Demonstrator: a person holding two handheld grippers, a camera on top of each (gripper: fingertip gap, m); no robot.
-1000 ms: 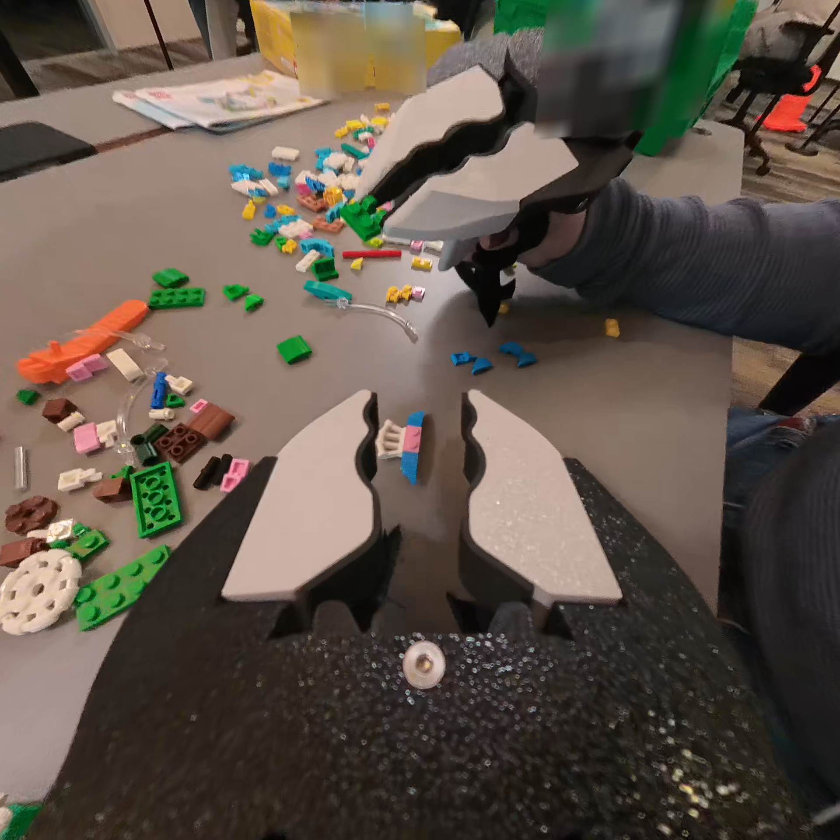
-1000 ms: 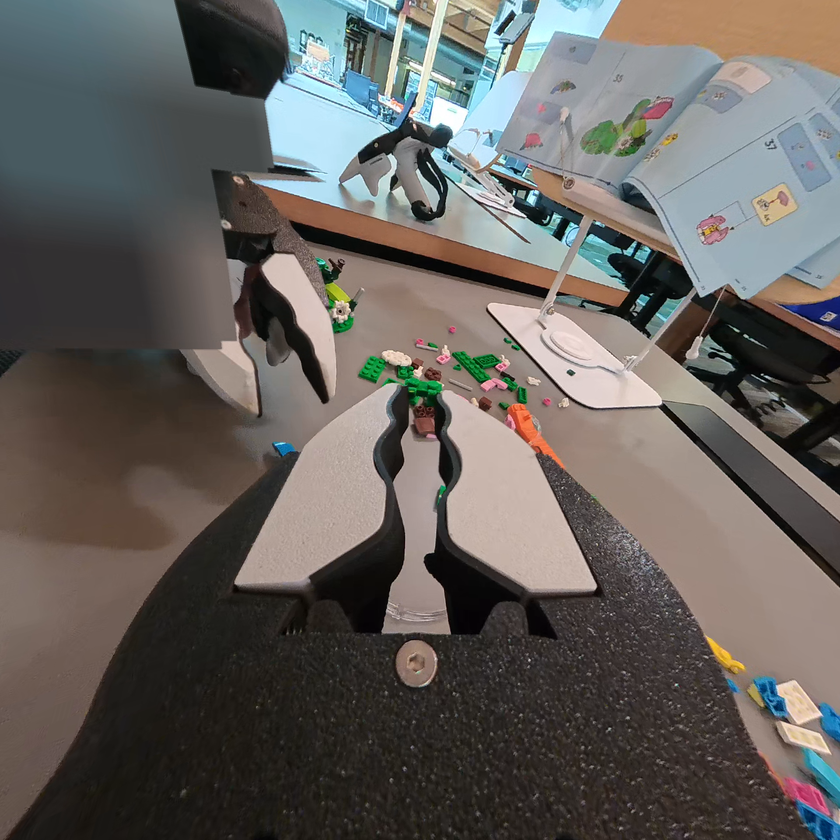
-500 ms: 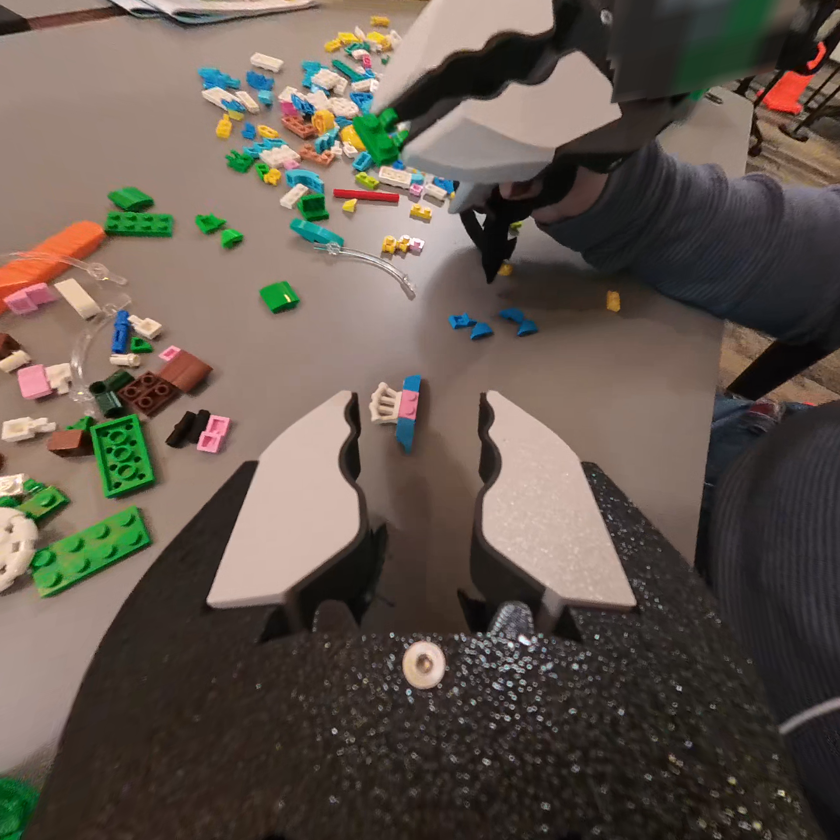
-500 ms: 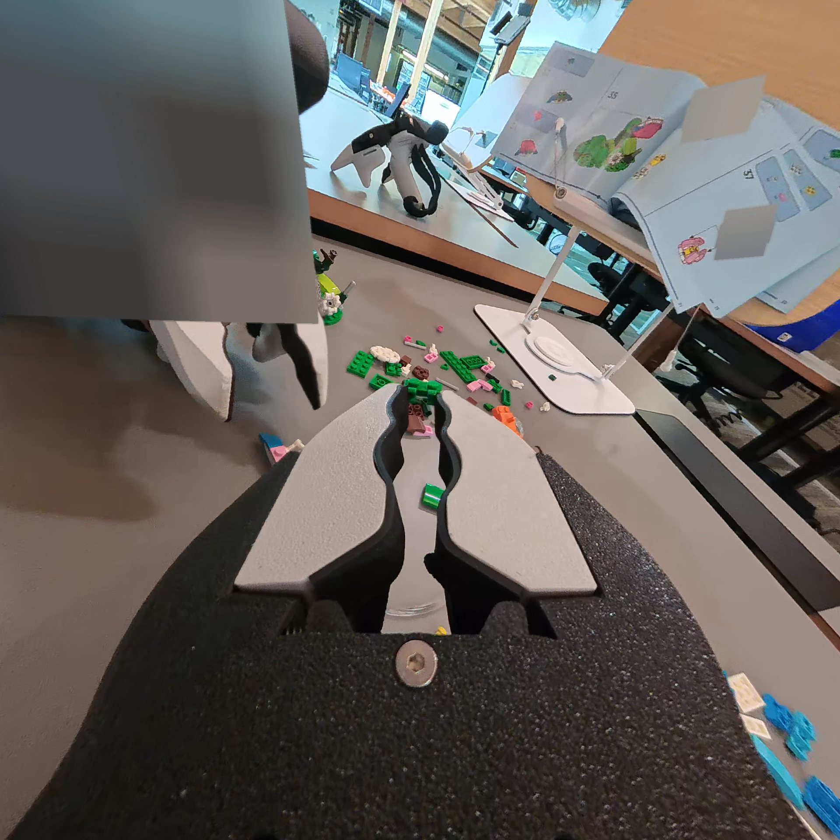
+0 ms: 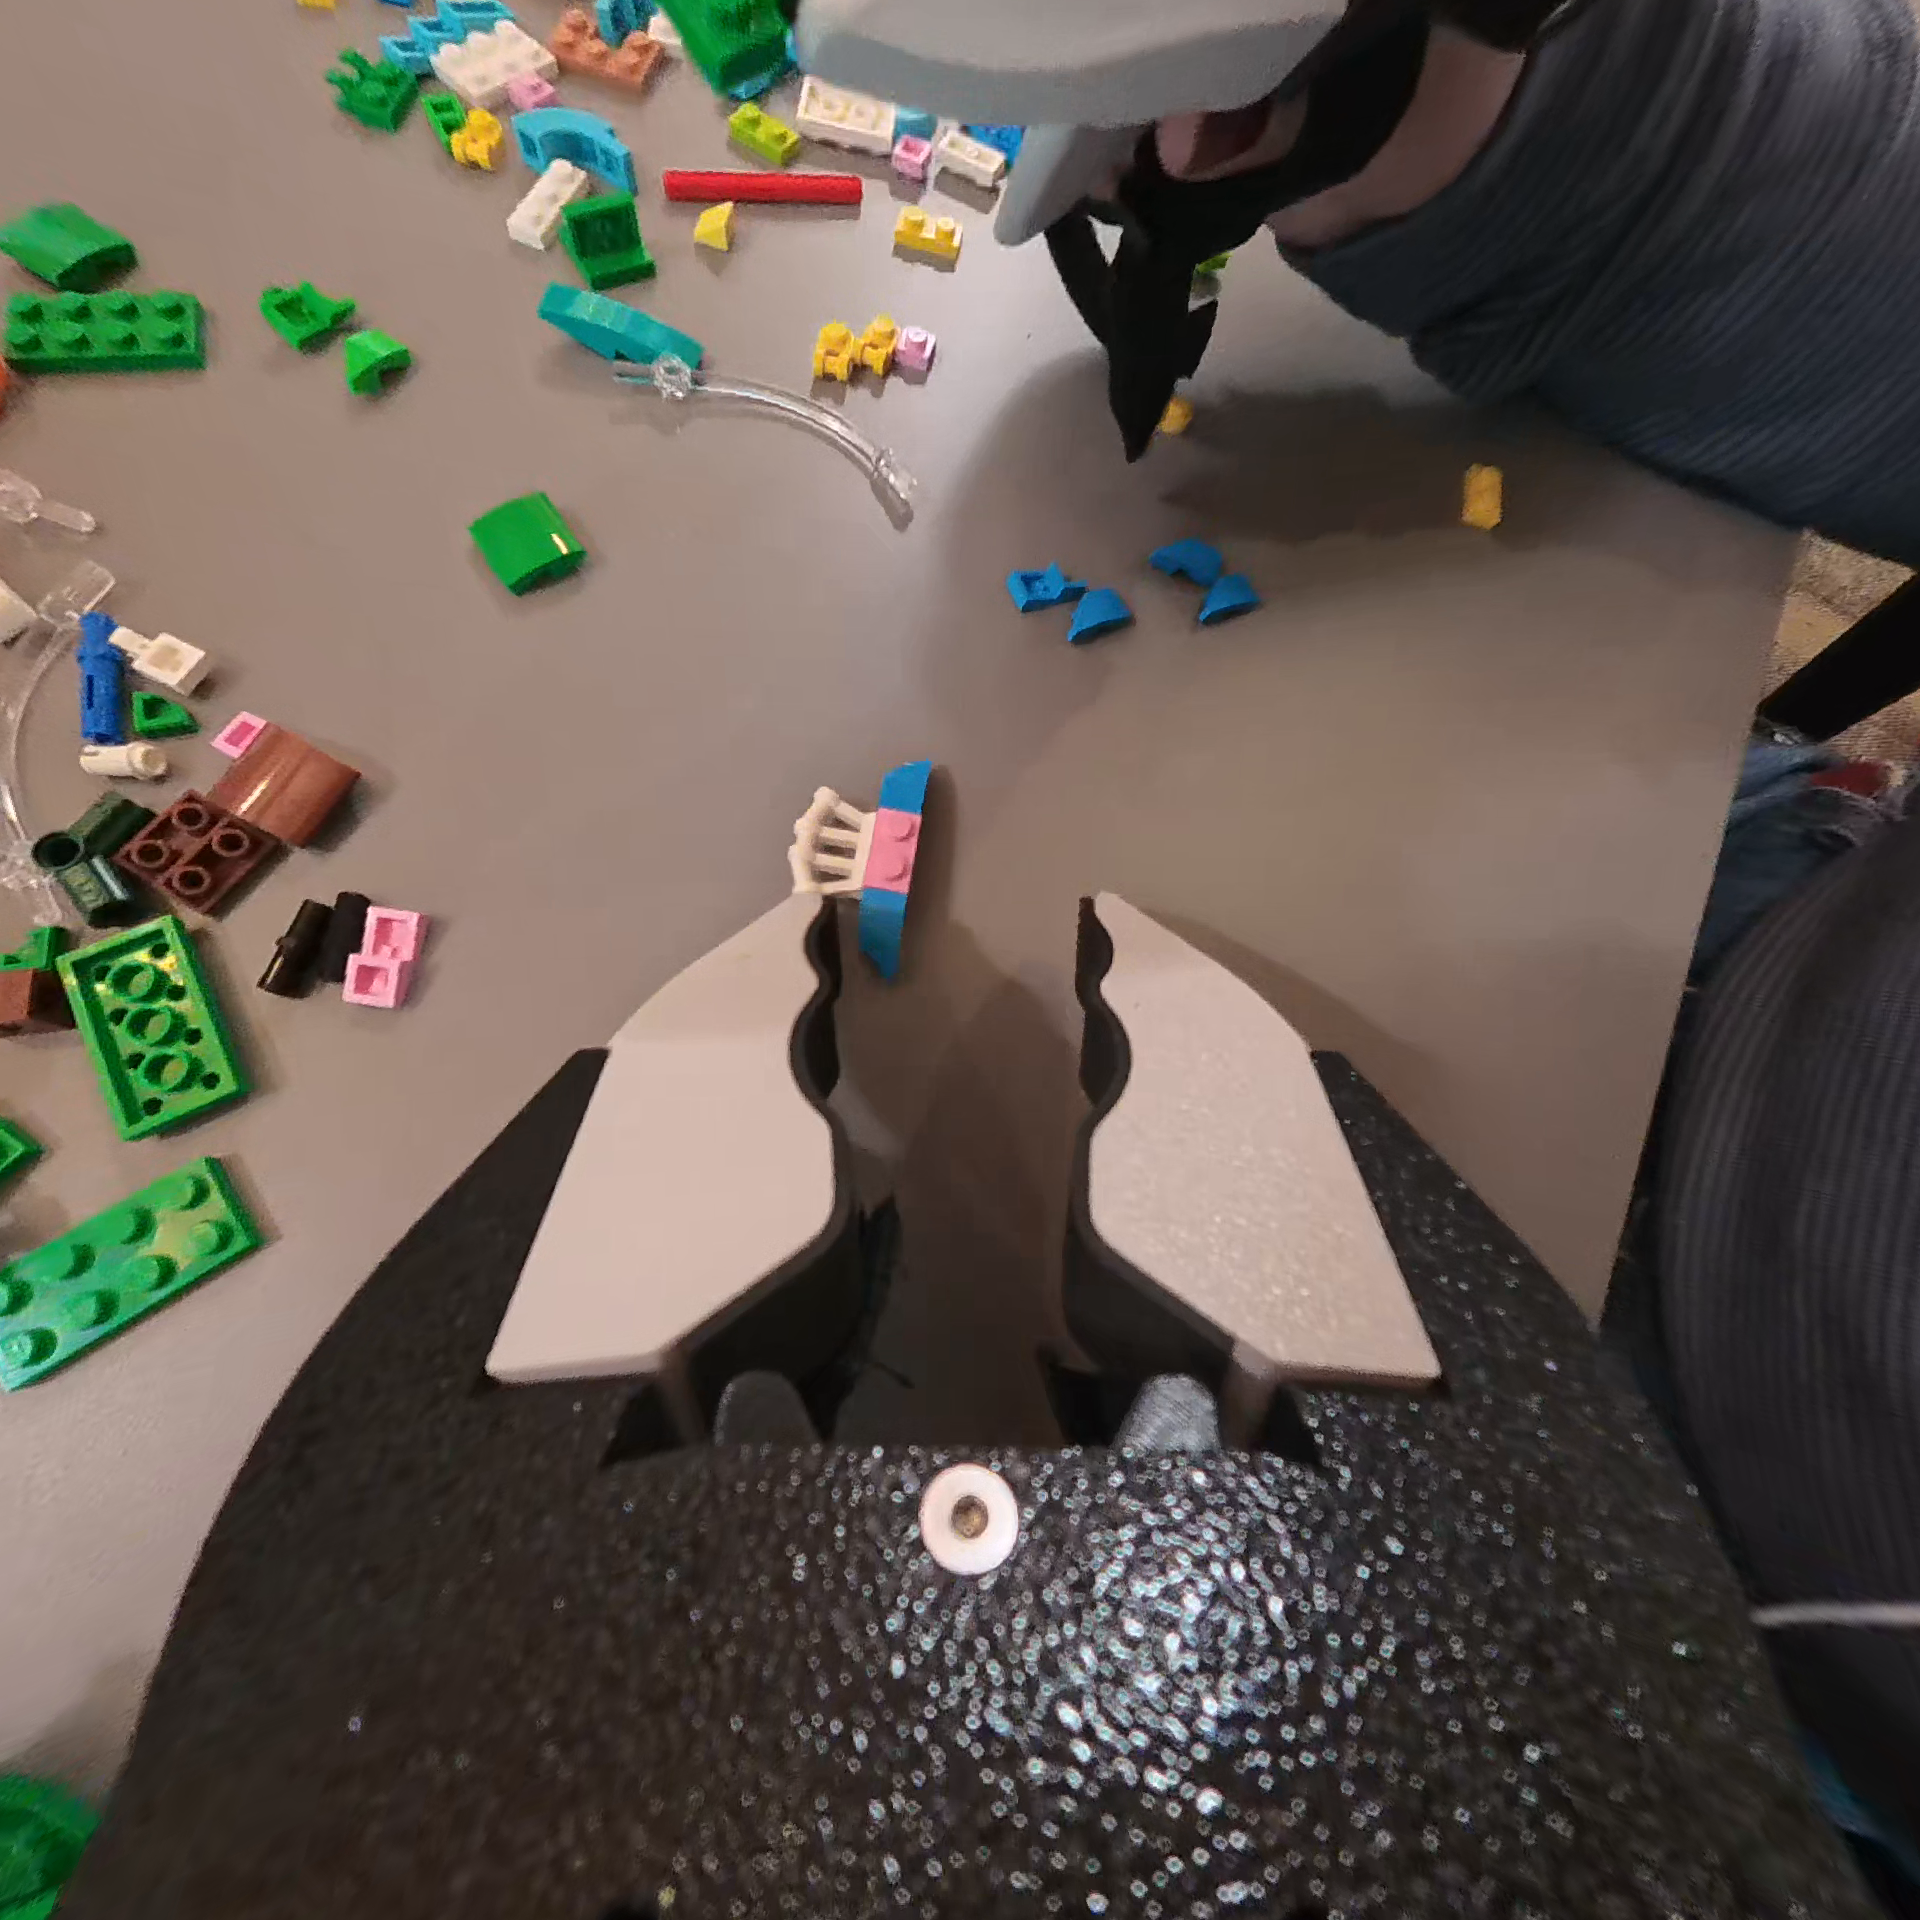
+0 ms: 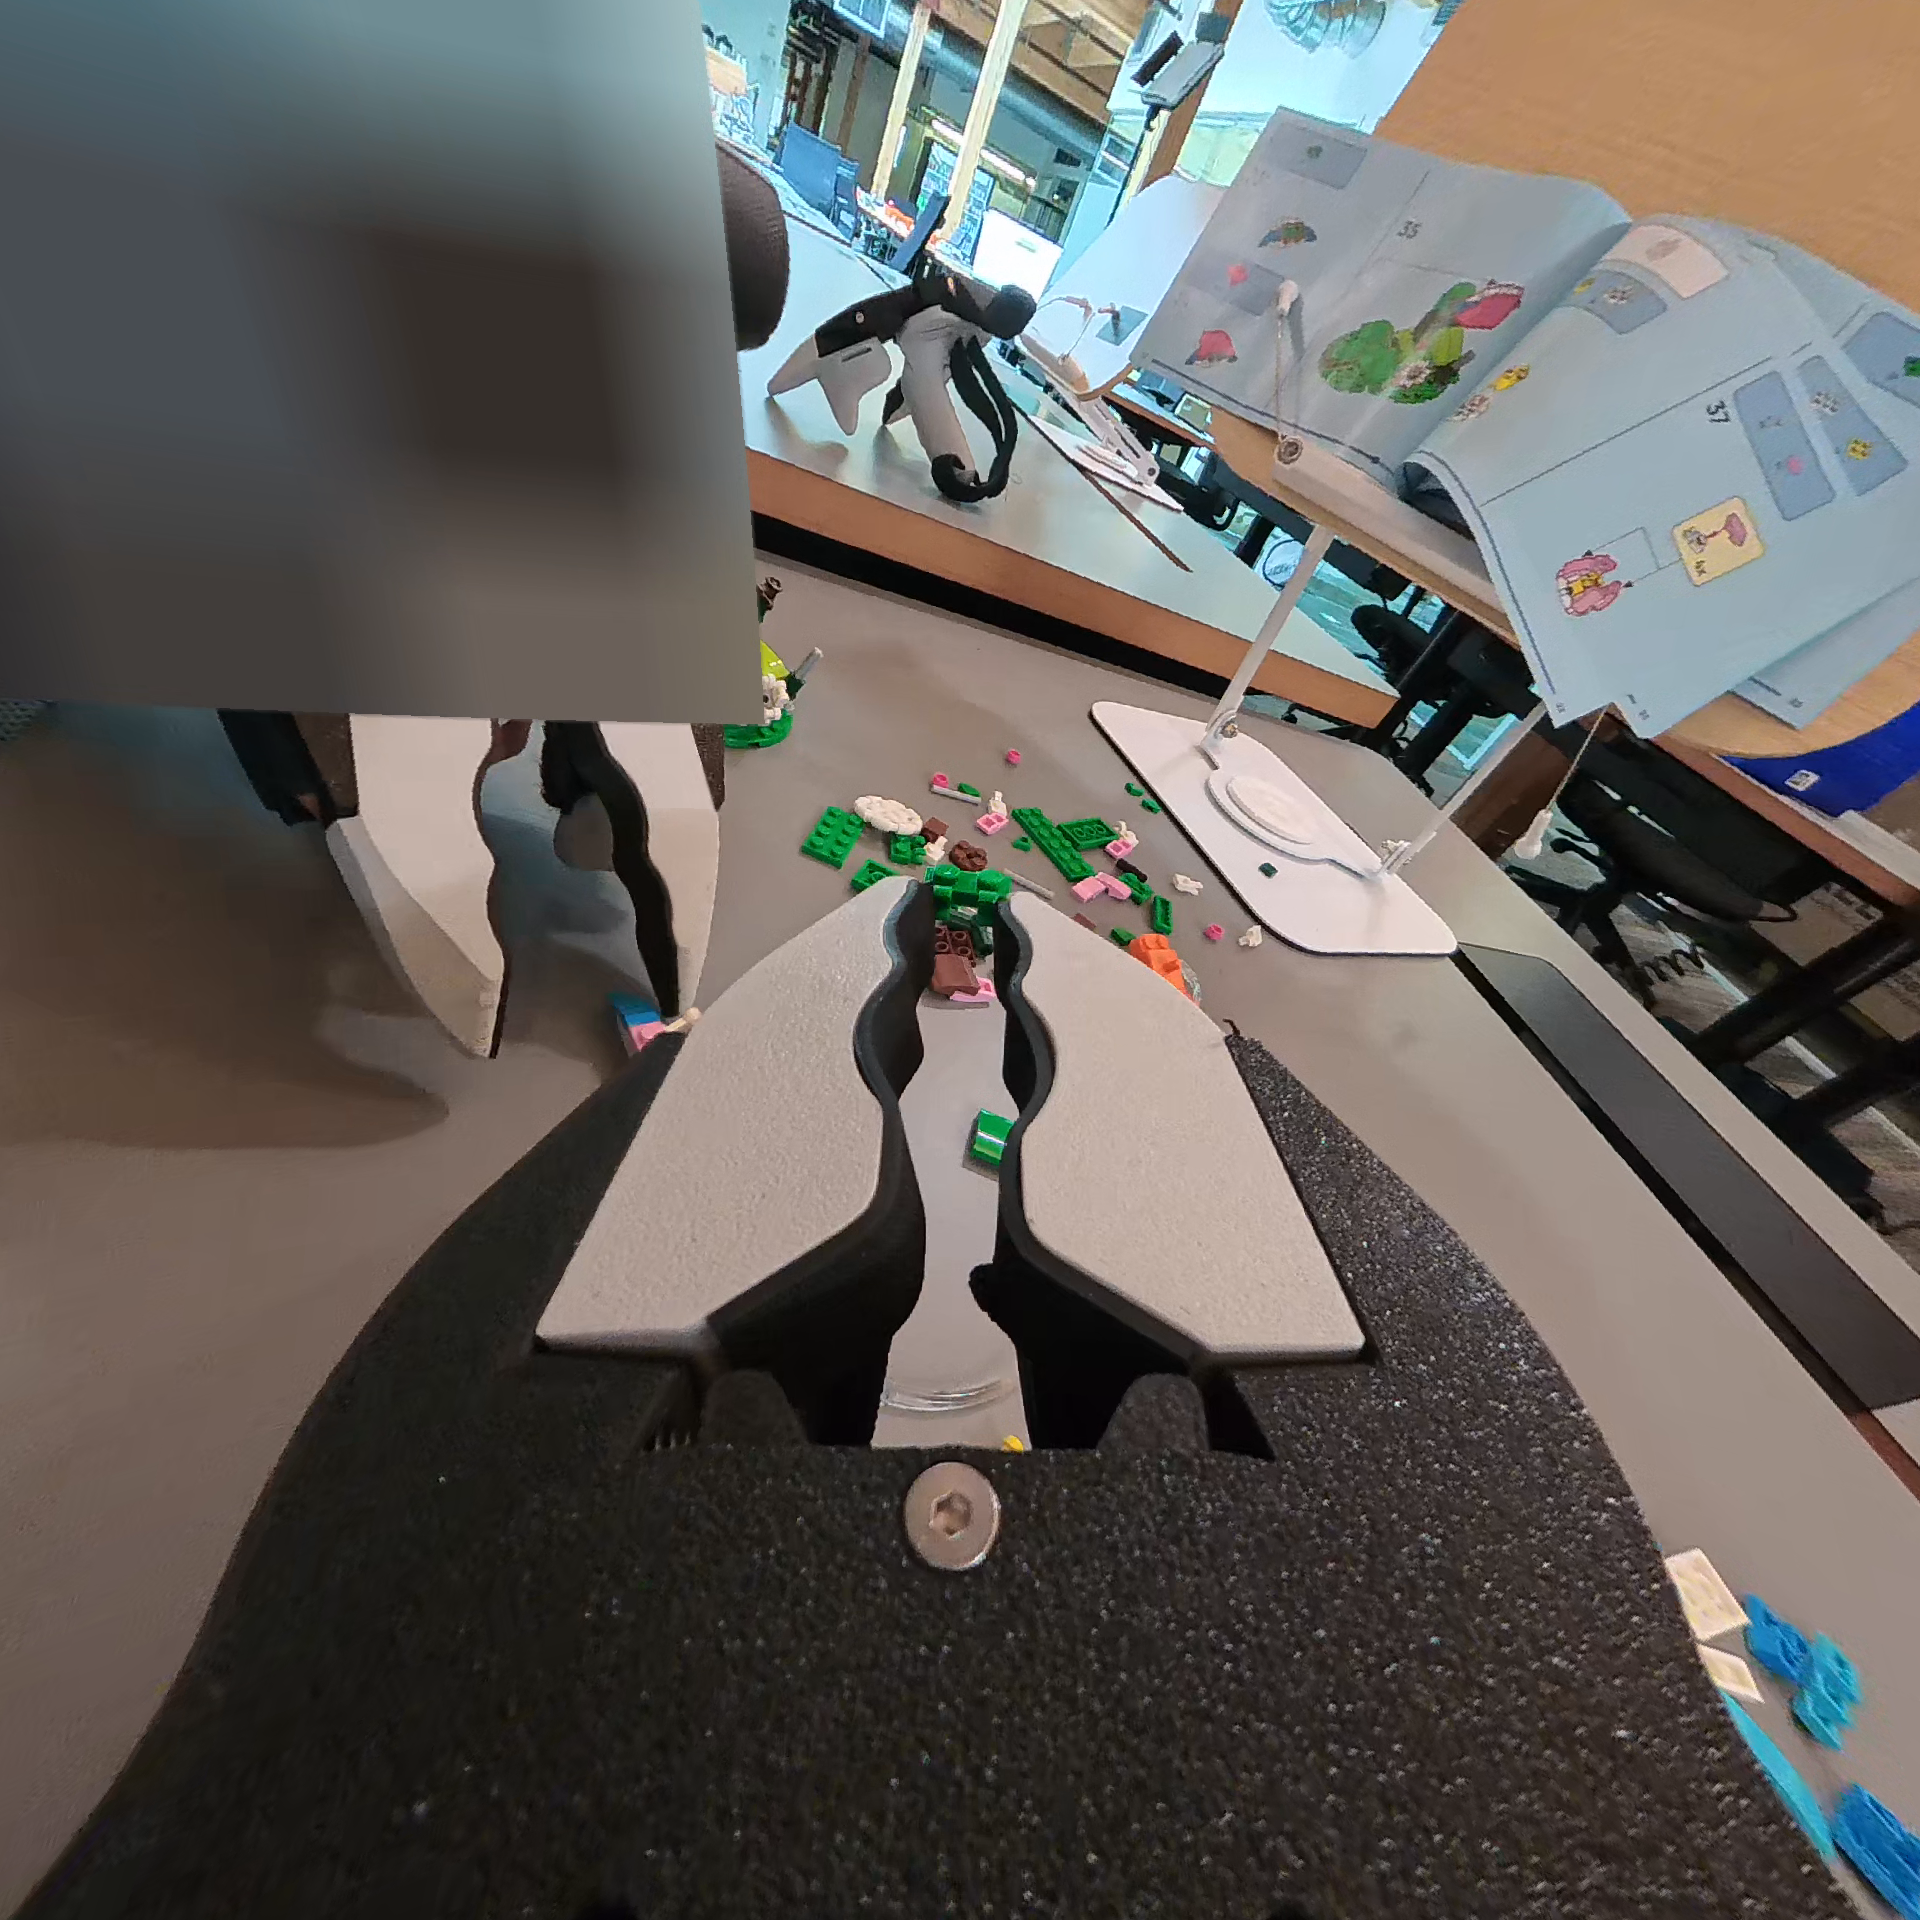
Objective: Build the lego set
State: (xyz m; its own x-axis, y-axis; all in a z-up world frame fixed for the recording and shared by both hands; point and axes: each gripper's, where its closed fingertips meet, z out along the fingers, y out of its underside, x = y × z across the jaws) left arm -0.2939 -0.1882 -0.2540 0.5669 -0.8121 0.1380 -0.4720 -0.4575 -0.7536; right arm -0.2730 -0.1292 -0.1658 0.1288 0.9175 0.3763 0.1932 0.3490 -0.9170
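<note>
I count one small blue-pink-white assembly (image 5: 878,868) on the grey table (image 5: 644,665), four loose blue wedges (image 5: 1099,613) beyond it, one red bar (image 5: 762,187). My left tongs (image 5: 951,909) gape empty, assembly just past the left fingertip. Right tongs (image 6: 961,904) hold a narrow gap pinching a green brick (image 6: 968,885), I think; can't confirm.

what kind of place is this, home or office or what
Probably an open-plan office or lab: long grey work tables, office chairs behind them, a spare handheld gripper on the next table, and an instruction booklet propped on a stand.
</note>
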